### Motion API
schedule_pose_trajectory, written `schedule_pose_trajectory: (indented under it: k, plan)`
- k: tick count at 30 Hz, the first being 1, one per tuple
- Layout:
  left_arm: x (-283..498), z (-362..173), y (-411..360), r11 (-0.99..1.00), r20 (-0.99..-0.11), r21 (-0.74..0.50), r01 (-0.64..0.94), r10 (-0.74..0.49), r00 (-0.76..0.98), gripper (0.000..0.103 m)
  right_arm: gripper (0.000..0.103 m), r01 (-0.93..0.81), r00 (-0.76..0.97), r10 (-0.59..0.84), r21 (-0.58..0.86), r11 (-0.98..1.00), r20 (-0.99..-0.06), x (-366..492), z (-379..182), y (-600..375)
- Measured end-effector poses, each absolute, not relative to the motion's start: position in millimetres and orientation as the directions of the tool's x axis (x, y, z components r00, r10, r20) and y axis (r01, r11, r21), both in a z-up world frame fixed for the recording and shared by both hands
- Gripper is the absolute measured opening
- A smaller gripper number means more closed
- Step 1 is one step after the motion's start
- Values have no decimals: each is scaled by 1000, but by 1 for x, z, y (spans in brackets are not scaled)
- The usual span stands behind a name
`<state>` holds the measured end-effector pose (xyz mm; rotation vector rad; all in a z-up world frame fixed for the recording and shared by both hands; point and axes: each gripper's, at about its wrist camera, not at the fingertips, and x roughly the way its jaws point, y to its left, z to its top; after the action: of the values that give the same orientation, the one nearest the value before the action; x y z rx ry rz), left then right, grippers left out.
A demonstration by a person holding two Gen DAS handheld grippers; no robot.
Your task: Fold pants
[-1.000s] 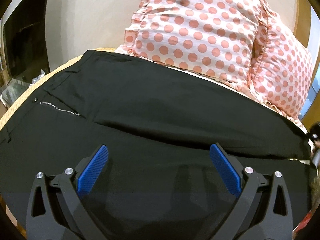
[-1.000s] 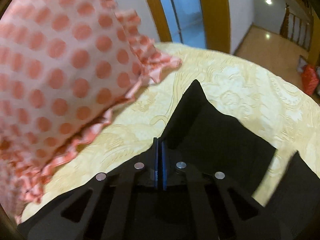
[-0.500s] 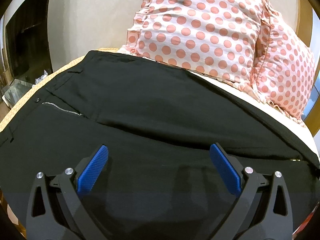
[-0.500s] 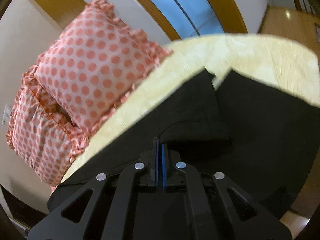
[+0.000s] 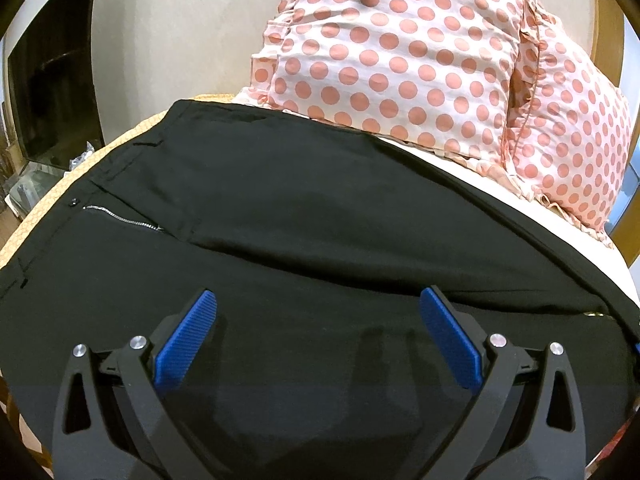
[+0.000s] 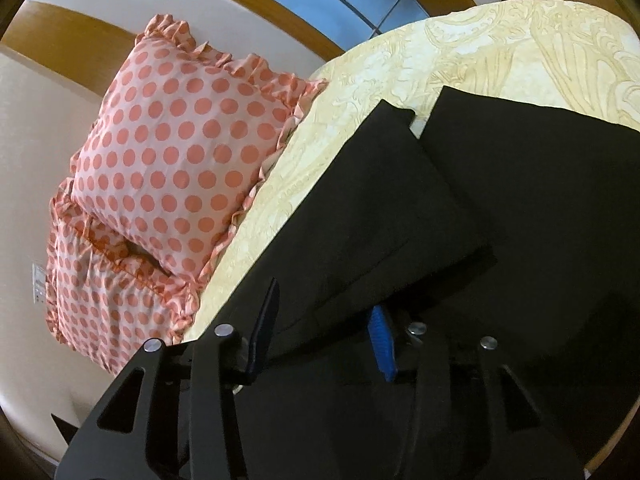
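Left gripper [image 5: 318, 300]: jaws spread wide, holding nothing, hovering just above the black pants [image 5: 320, 216]. Directly under and ahead of it the pants lie flat on the bed [image 5: 36, 216]: waistband, button and zipper [image 5: 120, 218] off to its left, legs running out to its right.

Right gripper [image 6: 326, 316]: jaws parted, nothing clamped. The cloth of one leg passes between the fingers; can't tell whether either pad touches it. Ahead of it one leg [image 6: 384, 208] lies diagonally across the other, both hems visible further out, not lined up.

Progress, as a judgement: early. One leg looks laid over the other, roughly; hems and edges need squaring. Lengthwise folds, hem toward waist, not yet done. Neither gripper has a hold, so a regrasp comes first.

Surroundings: beyond the pants, two polka-dot pillows [image 6: 184, 148] stand against the wall, near the far leg edge but not on it. They limit room on the far side. Yellow patterned bedspread [image 6: 500, 44] past the hems looks free.
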<state>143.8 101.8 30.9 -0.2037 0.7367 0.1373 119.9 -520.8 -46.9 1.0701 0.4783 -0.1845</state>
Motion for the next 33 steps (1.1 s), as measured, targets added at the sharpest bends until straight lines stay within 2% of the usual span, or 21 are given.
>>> schedule_pose_trajectory:
  k: [1,2,4,9,11,13,17,24,25,26,28,33]
  plan:
    - [144,31,102,970,-679,-139,-197,51,732,101,33,371,884,85,801,469,-459,122,-49,-522]
    - [144,30,104,968,-678,-148,-200,48,734,101,18,366,886,94,809,461,-455,125,-52,-523]
    - [144,30,106,967,-674,-168,-192,29,738,101,4,353,889,113,823,446,-443,127,-55,-525]
    - [134,35,117,959,-635,-225,-174,-9,772,101,3,204,947,144,882,425,-288,95,-37,-532]
    - [132,42,119,965,-635,-193,-178,16,773,101,3,135,966,150,908,396,-209,74,-30,-539]
    - [131,56,125,972,-633,-159,-175,36,773,101,3,108,973,147,915,389,-177,58,-27,-545]
    - [139,89,144,974,-592,-144,-176,58,804,101,3,141,966,148,911,387,-212,47,-38,-551]
    - [238,113,176,950,-682,-191,-248,53,730,101,3,184,956,162,932,311,-243,49,-66,-561]
    - [262,109,180,944,-711,-201,-260,42,702,99,3,186,956,160,929,320,-247,49,-66,-560]
    - [276,105,184,940,-730,-206,-272,37,683,90,3,188,955,159,926,328,-250,50,-66,-560]
    - [315,90,195,919,-779,-232,-318,20,627,83,3,193,953,161,923,333,-257,52,-67,-560]
    - [367,48,221,816,-842,-354,-457,-66,535,69,3,211,944,171,914,347,-283,58,-70,-562]
